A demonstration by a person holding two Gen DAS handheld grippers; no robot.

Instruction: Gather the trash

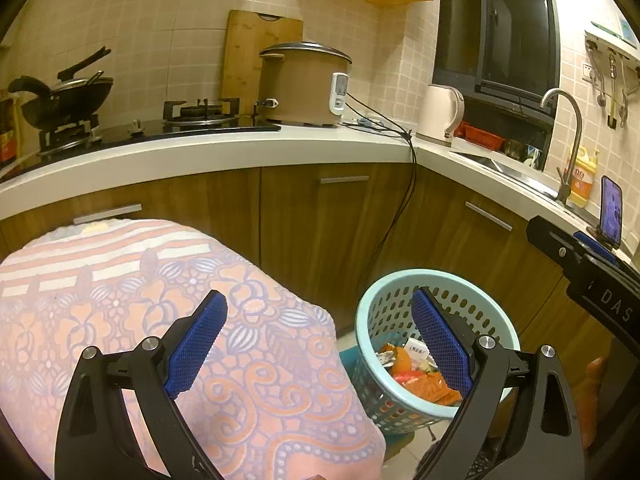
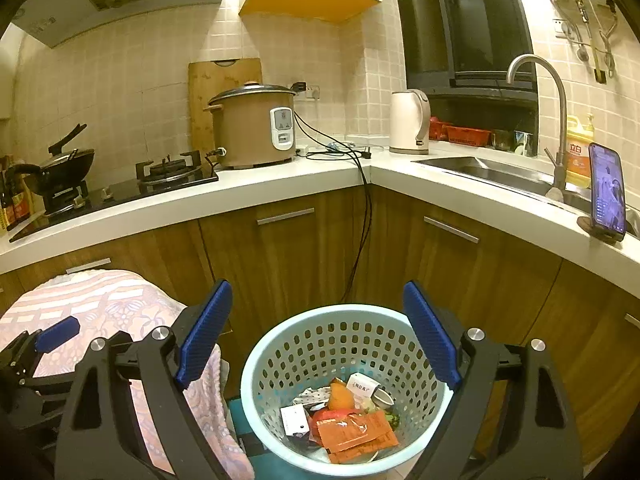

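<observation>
A light blue perforated basket (image 2: 276, 364) stands on the floor by the cabinets; it also shows in the left wrist view (image 1: 384, 320). Inside lie an orange wrapper (image 2: 352, 432), orange peel (image 2: 340, 396), a small white box (image 2: 362, 386) and other scraps. My right gripper (image 2: 318, 332) is open and empty, directly above the basket. My left gripper (image 1: 320, 340) is open and empty, above the edge of a pink patterned cloth (image 1: 160, 320), left of the basket. The right gripper's body (image 1: 592, 280) shows at the right of the left wrist view.
The cloth-covered surface (image 2: 100, 304) stands left of the basket. Wooden cabinets (image 2: 288, 256) and a white counter (image 2: 240, 192) run behind, with a rice cooker (image 2: 252, 132), stove (image 2: 168, 172), wok (image 2: 60, 168), kettle (image 2: 410, 120), sink (image 2: 480, 168) and phone (image 2: 608, 188). A black cable (image 2: 366, 220) hangs down.
</observation>
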